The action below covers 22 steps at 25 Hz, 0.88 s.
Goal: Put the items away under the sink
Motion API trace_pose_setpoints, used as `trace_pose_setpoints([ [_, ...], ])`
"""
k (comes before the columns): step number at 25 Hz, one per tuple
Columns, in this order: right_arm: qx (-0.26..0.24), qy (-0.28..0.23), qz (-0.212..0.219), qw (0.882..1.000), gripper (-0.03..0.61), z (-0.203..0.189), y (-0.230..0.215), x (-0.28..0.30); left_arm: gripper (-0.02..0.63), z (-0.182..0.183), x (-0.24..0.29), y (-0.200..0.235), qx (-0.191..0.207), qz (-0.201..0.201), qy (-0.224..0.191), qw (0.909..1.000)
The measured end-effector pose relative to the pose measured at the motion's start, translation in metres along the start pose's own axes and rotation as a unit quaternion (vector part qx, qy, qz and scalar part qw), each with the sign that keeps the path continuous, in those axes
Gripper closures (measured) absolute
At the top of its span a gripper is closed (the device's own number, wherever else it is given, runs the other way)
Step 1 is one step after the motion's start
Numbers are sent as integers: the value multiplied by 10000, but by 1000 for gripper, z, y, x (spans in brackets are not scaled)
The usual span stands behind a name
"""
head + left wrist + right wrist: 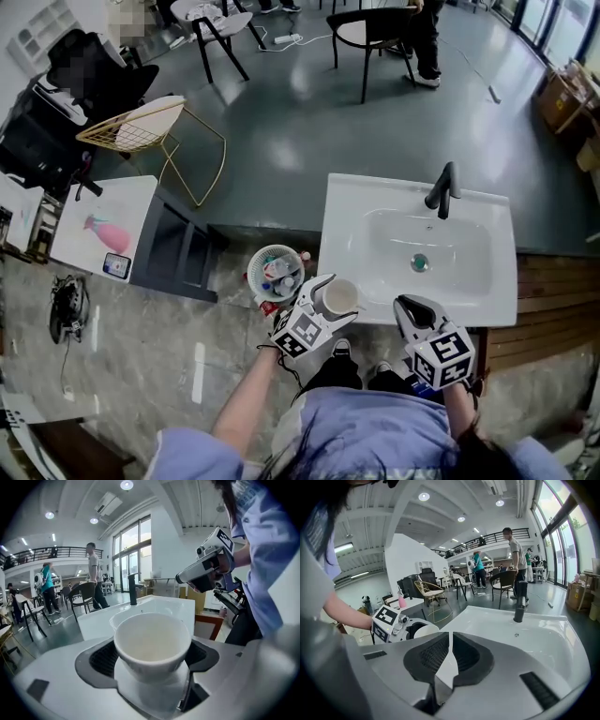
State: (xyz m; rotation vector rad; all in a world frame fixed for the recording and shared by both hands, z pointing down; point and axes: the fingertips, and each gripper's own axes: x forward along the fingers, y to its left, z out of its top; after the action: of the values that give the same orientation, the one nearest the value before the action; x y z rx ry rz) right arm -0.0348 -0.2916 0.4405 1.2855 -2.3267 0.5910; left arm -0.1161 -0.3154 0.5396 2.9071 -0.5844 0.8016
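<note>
A white cup [152, 644] sits upright between the black pads of my left gripper [152, 656], which is shut on it. In the head view the cup [339, 297] hangs at the near left corner of the white sink [356, 202]. My right gripper [412, 312] is at the sink's near edge, to the right of the cup. Its jaws are shut with nothing between them [451, 656]. The right gripper view shows the left gripper with the cup [423, 631] at its left. A black tap [442, 190] stands at the basin's far side.
A white bin [276, 272] holding several small items stands on the floor left of the sink. Farther left is a white table [84, 211] with a pink bottle [111, 233]. A wire chair [150, 128] and black chairs [370, 28] stand beyond. Wooden panels [553, 309] lie to the right.
</note>
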Motion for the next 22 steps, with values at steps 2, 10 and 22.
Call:
trace_pose_setpoints([
  [2, 20, 47, -24, 10000, 547, -4, 0, -1, 207, 2, 1, 0, 74, -27, -35, 10000],
  [10, 27, 153, -49, 9999, 546, -13, 4, -2, 209, 6, 4, 1, 60, 72, -163, 9998],
  [22, -71, 266, -115, 9996, 548, -22, -1, -9, 210, 6, 6, 2, -329, 438, -202, 9983],
])
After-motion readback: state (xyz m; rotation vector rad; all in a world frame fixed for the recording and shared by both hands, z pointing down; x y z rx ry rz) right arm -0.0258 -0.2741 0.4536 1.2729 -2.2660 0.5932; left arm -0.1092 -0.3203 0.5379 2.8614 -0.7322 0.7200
